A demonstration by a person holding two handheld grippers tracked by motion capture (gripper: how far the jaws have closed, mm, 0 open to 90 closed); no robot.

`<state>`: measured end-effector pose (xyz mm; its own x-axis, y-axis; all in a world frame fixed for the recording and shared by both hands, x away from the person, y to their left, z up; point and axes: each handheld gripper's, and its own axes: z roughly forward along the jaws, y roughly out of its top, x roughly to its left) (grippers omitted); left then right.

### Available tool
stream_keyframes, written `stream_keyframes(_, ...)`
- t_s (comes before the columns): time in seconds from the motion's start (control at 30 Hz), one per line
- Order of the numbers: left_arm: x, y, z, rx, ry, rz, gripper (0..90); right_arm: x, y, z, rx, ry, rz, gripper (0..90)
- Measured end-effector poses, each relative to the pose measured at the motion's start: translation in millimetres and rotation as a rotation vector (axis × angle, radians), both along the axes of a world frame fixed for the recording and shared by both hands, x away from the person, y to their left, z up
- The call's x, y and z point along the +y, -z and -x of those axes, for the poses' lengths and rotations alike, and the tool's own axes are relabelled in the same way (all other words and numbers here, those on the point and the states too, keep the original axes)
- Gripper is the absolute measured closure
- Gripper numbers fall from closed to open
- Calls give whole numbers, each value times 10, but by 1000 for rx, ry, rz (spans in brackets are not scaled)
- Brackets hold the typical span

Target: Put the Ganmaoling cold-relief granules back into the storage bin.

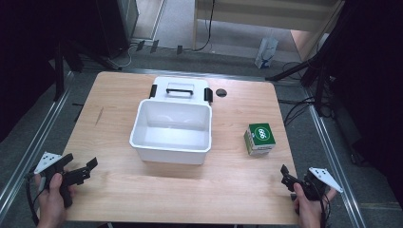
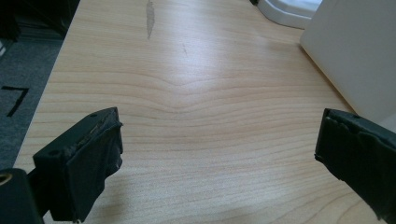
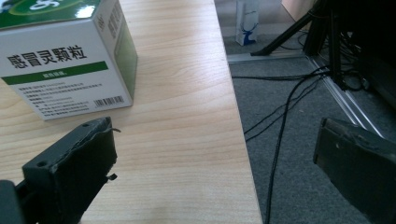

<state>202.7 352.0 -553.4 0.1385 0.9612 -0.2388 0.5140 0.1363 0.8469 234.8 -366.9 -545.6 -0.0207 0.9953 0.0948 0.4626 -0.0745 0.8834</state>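
Note:
A white plastic bin (image 1: 171, 145) stands open mid-table, its lid (image 1: 180, 89) with a black handle folded back behind it. A green and white medicine box (image 1: 259, 138) sits to the right of the bin. My left gripper (image 1: 88, 171) rests open at the table's front left corner. In the left gripper view its jaws stand wide apart over bare wood (image 2: 219, 149), with the bin's wall (image 2: 355, 56) at the right. My right gripper (image 1: 285, 177) is open at the front right corner. The box (image 3: 60, 56) lies just beyond its left jaw, and nothing sits between its fingers (image 3: 215, 158).
A round black hole (image 1: 221, 92) marks the table top behind the bin. The table's right edge (image 3: 243, 140) drops to grey floor with cables (image 3: 280, 121) and tripod legs (image 1: 313, 71). Metal rails (image 1: 28, 152) run along both sides of the table.

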Motion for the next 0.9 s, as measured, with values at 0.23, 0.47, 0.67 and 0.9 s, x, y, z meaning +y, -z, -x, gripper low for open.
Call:
stream_keyframes(0.23, 1, 0, 1, 0, -2, 1, 13, 11, 0, -24, 24, -21, 16, 0)
stream_keyframes(0.47, 7, 0, 5, -2, -6, 6, 13, 86, -133, -90, 71, -91, 17, 0)
stream_keyframes(0.67, 11, 1, 11, -1, -4, 8, 13, 169, -267, -186, 154, -140, 81, 0)
stream_keyframes(0.9, 14, 3, 12, -4, -7, 14, 13, 199, -554, -376, 263, -173, 140, 0)
